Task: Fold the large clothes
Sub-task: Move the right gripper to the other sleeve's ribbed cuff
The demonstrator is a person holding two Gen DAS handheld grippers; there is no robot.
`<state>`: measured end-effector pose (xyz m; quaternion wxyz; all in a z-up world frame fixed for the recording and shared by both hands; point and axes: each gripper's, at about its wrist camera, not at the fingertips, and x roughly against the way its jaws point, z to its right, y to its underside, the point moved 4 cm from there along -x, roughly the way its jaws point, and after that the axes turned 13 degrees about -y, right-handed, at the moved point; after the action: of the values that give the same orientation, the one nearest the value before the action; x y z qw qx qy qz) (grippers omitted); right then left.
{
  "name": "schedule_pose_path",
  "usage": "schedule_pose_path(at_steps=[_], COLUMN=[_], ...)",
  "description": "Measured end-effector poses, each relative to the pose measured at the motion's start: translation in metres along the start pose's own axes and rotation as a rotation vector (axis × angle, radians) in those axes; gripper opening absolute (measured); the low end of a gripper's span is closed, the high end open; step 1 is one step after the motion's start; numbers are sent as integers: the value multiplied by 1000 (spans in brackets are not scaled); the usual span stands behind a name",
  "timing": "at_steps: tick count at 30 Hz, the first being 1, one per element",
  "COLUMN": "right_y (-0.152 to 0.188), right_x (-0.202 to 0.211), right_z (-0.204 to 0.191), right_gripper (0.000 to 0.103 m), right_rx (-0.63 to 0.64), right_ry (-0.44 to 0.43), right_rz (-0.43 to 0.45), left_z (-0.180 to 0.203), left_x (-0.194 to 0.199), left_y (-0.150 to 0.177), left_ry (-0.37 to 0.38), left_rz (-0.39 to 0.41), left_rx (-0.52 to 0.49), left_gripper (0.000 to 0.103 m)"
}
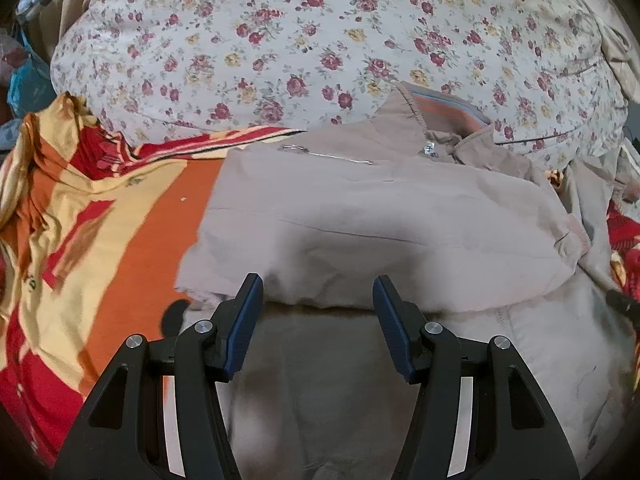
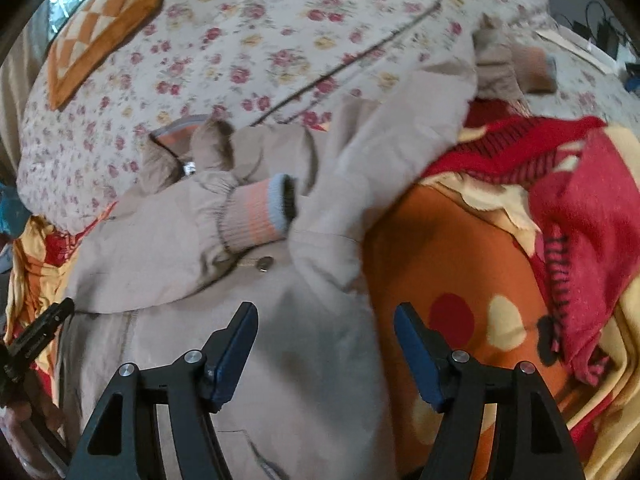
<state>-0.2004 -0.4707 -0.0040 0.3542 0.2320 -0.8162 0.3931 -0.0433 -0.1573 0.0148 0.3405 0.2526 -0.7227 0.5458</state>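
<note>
Looking along your left gripper (image 1: pixel 318 294), you see its jaws apart with nothing between them, hanging over the beige jacket (image 1: pixel 360 216). That jacket lies on the orange, red and yellow blanket (image 1: pixel 132 216), its collar toward the floral quilt (image 1: pixel 280 40). From here you get the folded-over upper part, a silvery zipper line (image 1: pixel 328 154) and a small white tag (image 1: pixel 430 148) at the neck. The tip of your other tool shows at the right edge (image 1: pixel 620 302).

Your right gripper (image 2: pixel 326 320) also stands open and empty, above the jacket's (image 2: pixel 160 240) edge where it meets the blanket (image 2: pixel 460 264). Only this view shows you the striped knit cuff (image 2: pixel 260 212) of one sleeve laid across the front, a round snap (image 2: pixel 264 265) just below it, and the second sleeve (image 2: pixel 400 120) stretched up to the right, ending in a blurred cuff (image 2: pixel 536 68). An orange checked cushion (image 2: pixel 108 28) lies on the quilt (image 2: pixel 280 40) at upper left, seen whole only here. Bunched red blanket folds (image 2: pixel 568 200) crowd the right side. The left gripper's black tip (image 2: pixel 44 328) pokes in at the left edge.
</note>
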Motion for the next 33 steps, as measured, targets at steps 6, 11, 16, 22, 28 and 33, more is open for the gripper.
schedule_pose_path(at_steps=[6, 11, 16, 22, 28, 33], right_y=[1, 0, -3, -22, -46, -82], right_x=[-1, -2, -2, 5, 8, 22], right_z=[9, 10, 15, 33, 59, 82], right_gripper=[68, 68, 68, 69, 69, 69], right_rx=[-39, -39, -71, -130, -221, -301], right_ry=[-7, -10, -13, 15, 17, -16], right_rz=[4, 4, 21, 53, 91, 179], left_z=[17, 23, 27, 27, 27, 29], left_x=[-12, -24, -29, -30, -30, -30], left_y=[-2, 1, 9, 10, 10, 12], left_ry=[26, 25, 15, 41, 51, 49], left_rz=[-33, -52, -19, -12, -11, -5], left_rx=[-3, -6, -33, -29, -23, -27], left_gripper=[57, 57, 59, 64, 65, 66])
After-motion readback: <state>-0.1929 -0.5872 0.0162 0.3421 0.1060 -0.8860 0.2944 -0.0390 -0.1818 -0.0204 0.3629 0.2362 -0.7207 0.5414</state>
